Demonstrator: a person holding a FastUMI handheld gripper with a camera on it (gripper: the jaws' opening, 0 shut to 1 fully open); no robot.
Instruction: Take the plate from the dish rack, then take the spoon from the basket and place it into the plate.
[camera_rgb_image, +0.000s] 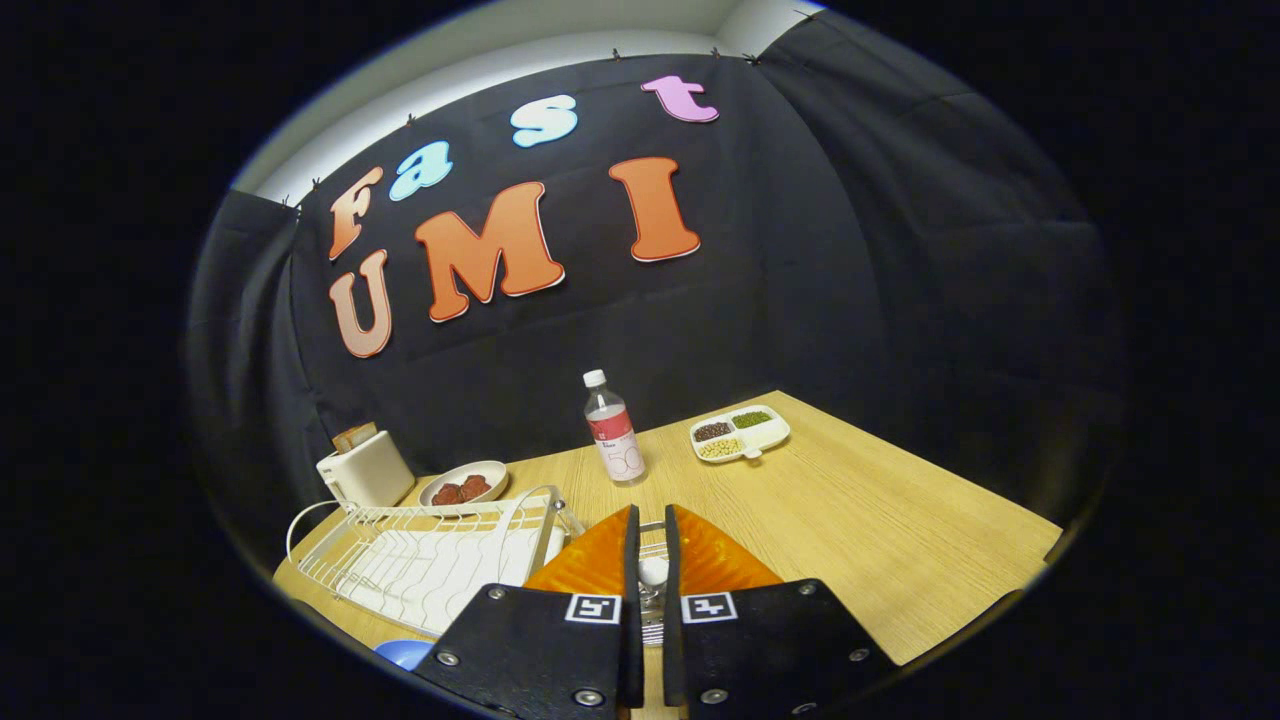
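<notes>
Overhead, fingers (650, 560) nearly closed on spoon (653, 572) above wooden table (880, 520).

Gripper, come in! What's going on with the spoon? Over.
Gripper closed on white spoon, at the basket. Blue plate out of dish rack, beside it. Nothing in the way.

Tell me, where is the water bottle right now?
In the gripper view, the water bottle stands upright on the wooden table, beyond the fingers, between the bowl of red food and the divided snack tray.
</notes>
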